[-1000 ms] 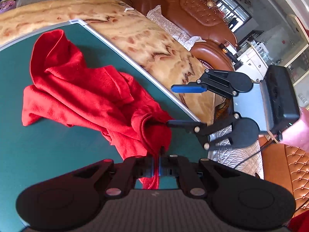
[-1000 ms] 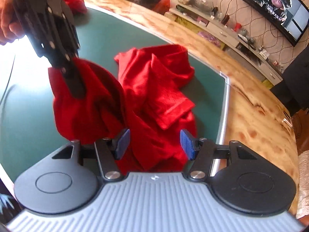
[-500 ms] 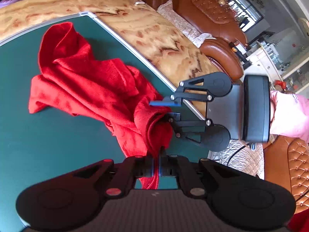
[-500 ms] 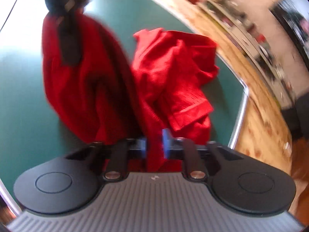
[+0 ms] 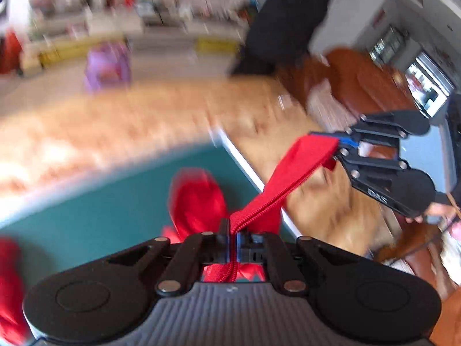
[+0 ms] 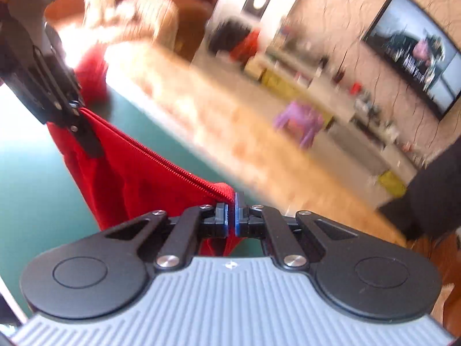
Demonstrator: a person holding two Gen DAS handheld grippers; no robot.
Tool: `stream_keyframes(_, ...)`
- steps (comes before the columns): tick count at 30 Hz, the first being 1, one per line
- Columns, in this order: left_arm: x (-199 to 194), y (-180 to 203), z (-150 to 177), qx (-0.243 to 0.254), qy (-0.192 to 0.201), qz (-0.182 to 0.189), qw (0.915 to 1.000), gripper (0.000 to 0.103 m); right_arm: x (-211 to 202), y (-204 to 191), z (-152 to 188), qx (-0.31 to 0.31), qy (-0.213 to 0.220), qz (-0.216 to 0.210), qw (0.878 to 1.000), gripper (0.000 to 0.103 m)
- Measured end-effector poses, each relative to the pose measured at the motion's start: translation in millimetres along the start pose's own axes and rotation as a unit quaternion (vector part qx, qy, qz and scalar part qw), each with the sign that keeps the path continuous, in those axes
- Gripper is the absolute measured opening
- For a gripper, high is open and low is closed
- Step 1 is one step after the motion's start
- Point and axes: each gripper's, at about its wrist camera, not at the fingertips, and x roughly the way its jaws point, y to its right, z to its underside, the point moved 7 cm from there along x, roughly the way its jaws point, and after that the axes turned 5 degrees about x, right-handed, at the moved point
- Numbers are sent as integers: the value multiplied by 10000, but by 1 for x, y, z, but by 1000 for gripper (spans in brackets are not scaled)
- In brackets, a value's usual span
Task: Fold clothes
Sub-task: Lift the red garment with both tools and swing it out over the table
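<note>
A red garment [image 5: 299,161] is stretched taut by its ribbed hem between both grippers, lifted above the green table mat [image 5: 100,210]. My left gripper [image 5: 232,240] is shut on one end of the hem. The right gripper [image 5: 341,145] shows at the right of the left wrist view, clamped on the other end. In the right wrist view my right gripper [image 6: 231,216] is shut on the red garment [image 6: 138,173], whose body hangs down toward the mat [image 6: 26,178]. The left gripper [image 6: 77,115] pinches the far end at upper left. Both views are motion-blurred.
The wooden table surface [image 5: 100,132] borders the mat. Brown leather sofas [image 5: 360,80] stand beyond it. A purple stool [image 6: 299,121], a low cabinet and a wall television [image 6: 415,49] lie across the room. A hand [image 5: 432,212] holds the right gripper.
The right gripper closed on the hem. Both grippers then lifted and pulled apart, raising the garment off the mat and stretching the hem tight between them.
</note>
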Motion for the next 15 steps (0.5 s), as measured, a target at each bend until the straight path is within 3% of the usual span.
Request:
stream_keyframes(3,-58,-9,-83,213,500,-547,9970,4,-20,40,-85,74,465,130,9988,6)
stream_keyframes(8,-126,-2,-197,579,1094,-1335,9833,4,-56,108,-219,181,1199,455,9916,6)
stream_keyframes(15,-216,18,-350,1077,1847,-2385,9473,5,-98,187,-368,-110,2074,1247,9702,6)
